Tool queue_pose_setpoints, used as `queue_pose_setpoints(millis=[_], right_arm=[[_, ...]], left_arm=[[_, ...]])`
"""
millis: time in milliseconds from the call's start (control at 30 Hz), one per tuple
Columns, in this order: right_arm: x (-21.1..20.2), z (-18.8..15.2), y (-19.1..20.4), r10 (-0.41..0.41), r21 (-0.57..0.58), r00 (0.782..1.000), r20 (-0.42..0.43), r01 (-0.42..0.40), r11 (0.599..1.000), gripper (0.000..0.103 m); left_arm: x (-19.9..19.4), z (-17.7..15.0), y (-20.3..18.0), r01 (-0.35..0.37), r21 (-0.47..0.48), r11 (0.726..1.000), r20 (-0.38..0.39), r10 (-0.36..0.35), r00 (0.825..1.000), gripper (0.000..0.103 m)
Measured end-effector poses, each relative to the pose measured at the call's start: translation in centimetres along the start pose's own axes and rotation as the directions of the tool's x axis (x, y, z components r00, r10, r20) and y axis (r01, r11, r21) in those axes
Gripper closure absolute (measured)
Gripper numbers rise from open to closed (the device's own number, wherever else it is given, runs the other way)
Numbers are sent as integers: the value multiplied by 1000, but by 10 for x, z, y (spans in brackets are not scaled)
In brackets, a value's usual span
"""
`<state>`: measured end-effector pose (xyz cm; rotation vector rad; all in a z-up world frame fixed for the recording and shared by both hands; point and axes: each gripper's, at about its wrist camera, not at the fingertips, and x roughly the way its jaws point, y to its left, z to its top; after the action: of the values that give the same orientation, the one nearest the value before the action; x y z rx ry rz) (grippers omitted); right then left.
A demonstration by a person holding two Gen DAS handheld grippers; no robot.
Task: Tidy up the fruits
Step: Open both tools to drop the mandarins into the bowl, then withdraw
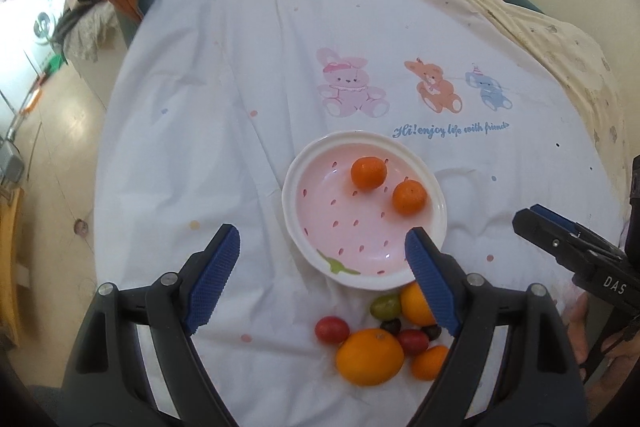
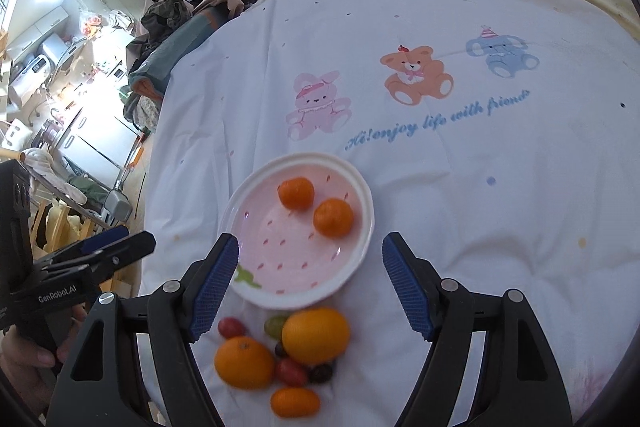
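Blue ribbed pads frame the left wrist view: the left gripper (image 1: 322, 263) is spread wide and holds nothing. Between its fingers, low in the picture, a heap of loose fruit lies on the white cartoon-print cloth (image 1: 224, 75): a large orange (image 1: 369, 356), a second orange (image 1: 416, 303) partly hidden behind the right finger, a small kumquat-like fruit (image 1: 429, 362), two cherry tomatoes (image 1: 331, 329), a green grape (image 1: 385, 307) and dark grapes (image 1: 391, 326). Just beyond the heap sits the strawberry-pattern plate (image 1: 308, 239), its near rim almost touching the fruit, with two mandarins (image 1: 368, 173) lying apart from each other on its far side. At the right edge the right gripper (image 1: 534, 217) comes into view (from this side its fingers look close together, but their gap cannot be judged here).

Seen from the right wrist, the right gripper (image 2: 310, 259) stands wide apart and empty. The same heap lies between and beneath its fingers: one orange (image 2: 244, 361) towards the left finger, another orange (image 2: 315, 335) touching it and nearer the plate, the small oval fruit (image 2: 295, 401) nearest the camera, tomatoes (image 2: 291, 372) and grapes (image 2: 320, 373) tucked among them. The plate (image 2: 360, 251) sits just past the fingertips, its left rim behind the left pad, both mandarins (image 2: 296, 193) on it. The left gripper (image 2: 132, 241) shows at the left edge, held in a hand (image 2: 28, 367).
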<state>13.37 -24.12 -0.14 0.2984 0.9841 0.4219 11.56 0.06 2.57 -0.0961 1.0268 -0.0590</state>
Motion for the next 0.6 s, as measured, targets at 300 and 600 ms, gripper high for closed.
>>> queue_pose_setpoints(millis=[300, 600], right_arm=[[-30, -29, -2, -34, 47, 999, 42, 32, 998, 25], [-34, -40, 1, -27, 74, 999, 19, 26, 997, 23]], left_arm=[[-6, -38, -2, 47, 4, 999, -29, -47, 998, 21], [-1, -52, -5, 62, 1, 998, -64, -61, 996, 21]])
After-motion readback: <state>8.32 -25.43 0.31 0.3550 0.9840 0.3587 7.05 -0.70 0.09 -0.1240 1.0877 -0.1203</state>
